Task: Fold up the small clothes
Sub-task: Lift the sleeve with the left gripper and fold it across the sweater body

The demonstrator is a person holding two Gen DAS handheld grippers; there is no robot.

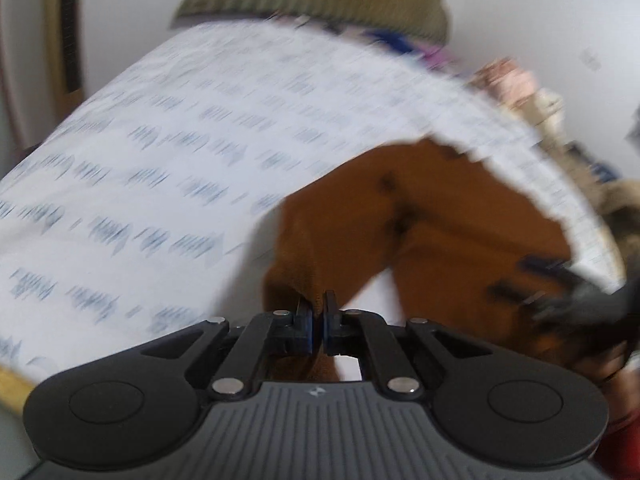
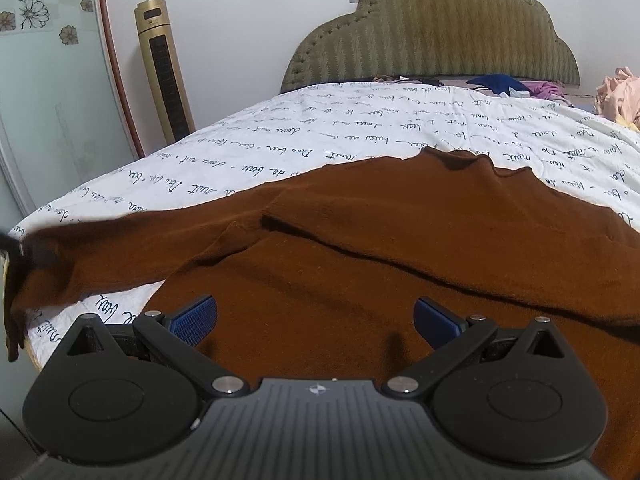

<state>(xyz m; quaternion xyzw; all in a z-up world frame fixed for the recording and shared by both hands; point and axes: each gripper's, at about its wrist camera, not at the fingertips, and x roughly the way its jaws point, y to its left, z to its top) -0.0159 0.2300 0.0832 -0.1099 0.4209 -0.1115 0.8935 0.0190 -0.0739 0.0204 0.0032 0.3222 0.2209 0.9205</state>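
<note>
A brown sweater [image 2: 360, 248] lies spread on the bed's script-printed white quilt [image 2: 280, 148], one sleeve [image 2: 80, 256] stretched toward the left edge. The left tongs [image 1: 319, 316] are pinched closed on a fold of the sweater [image 1: 420, 216]; that view is blurred. The right tongs [image 2: 316, 320] hang wide open just above the sweater's near part, holding nothing.
</note>
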